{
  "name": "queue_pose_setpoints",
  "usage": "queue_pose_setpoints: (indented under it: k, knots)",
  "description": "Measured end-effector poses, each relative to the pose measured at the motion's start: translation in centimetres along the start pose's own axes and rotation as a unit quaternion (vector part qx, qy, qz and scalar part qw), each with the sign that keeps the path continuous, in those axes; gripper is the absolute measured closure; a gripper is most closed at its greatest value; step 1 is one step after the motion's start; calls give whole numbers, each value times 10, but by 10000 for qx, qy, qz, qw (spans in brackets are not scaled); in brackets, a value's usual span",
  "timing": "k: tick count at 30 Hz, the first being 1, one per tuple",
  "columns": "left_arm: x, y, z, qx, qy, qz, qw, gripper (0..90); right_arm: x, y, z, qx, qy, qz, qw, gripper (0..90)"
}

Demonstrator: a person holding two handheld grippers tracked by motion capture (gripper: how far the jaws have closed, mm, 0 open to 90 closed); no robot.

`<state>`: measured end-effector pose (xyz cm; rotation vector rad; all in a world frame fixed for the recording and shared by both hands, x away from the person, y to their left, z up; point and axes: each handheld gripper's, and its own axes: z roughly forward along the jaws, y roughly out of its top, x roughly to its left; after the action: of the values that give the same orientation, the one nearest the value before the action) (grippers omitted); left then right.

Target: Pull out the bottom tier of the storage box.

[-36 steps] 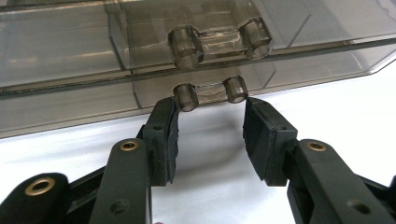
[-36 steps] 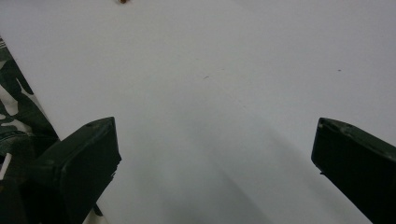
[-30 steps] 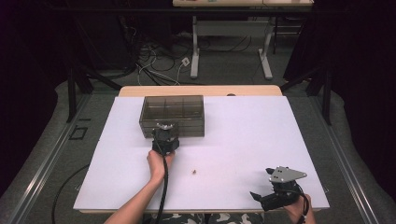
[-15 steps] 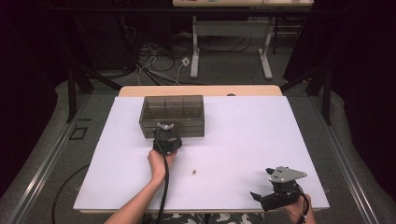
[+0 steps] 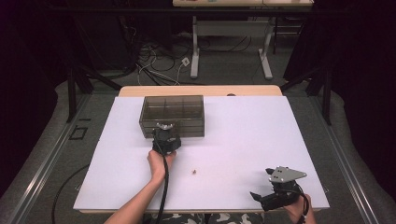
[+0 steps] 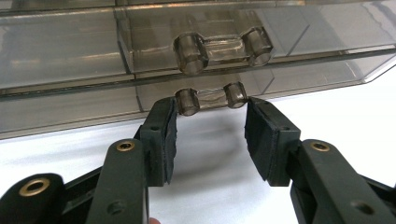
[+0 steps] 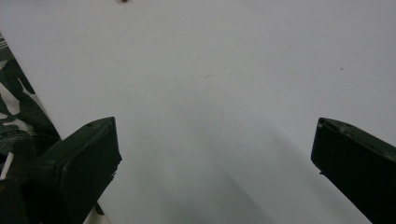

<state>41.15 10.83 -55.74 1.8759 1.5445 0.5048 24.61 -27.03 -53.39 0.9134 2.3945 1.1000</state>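
A smoky transparent drawer box (image 5: 173,109) stands at the back left of the white table (image 5: 243,135). My left gripper (image 5: 164,130) points at its front. In the left gripper view the lower drawer's clear bar handle (image 6: 212,95) lies between the tips of my left gripper (image 6: 210,121). The jaws have just been opening and flank the handle's two knobs without squeezing them. A second, larger handle (image 6: 224,46) sits on the drawer above. My right gripper (image 5: 260,183) rests near the table's front right edge, jaws wide apart over bare table (image 7: 215,140) with nothing between them.
A tiny brown speck (image 5: 194,171) lies on the table between the two hands, also seen at the top edge as a speck (image 7: 123,1). The person's camouflage trousers (image 7: 14,107) show beyond the table's front edge. Cables and desk legs lie on the floor behind.
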Motion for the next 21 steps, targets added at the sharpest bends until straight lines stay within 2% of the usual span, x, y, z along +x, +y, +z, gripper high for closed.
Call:
queue_pose_setpoints:
  k: [9, 10, 11, 12, 13, 14, 15, 21]
  knots:
    - [1, -1, -2, -3, -27, -48, 10000, 553, 0, 0, 0, -5, 2, -8, 10000, 4]
    - [1, -1, -3, -59, -27, -80, 9999, 553, 0, 0, 0, -4, 8, -16, 10000, 5]
    - [1, 1, -8, -230, 106, -9, 9997, 648, 0, 0, 0, -9, -12, -9, 10000, 5]
    - [1, 1, -8, -230, 106, -9, 9997, 668, 0, 0, 0, -9, -12, -9, 10000, 5]
    - [4, 2, -8, -238, -37, -96, 9997, 668, -1, 0, 0, -18, 5, -17, 10000, 5]
    - [5, 2, -7, -195, -123, -130, 9996, 632, -1, 0, 0, -17, 0, -19, 10000, 5]
    - [4, 1, -6, -152, -121, -121, 9997, 561, 0, 0, 0, 1, -6, -10, 10000, 4]
    - [0, -2, -1, -80, -61, -80, 9999, 503, 0, 0, -1, -1, 22, 15, 10000, 4]
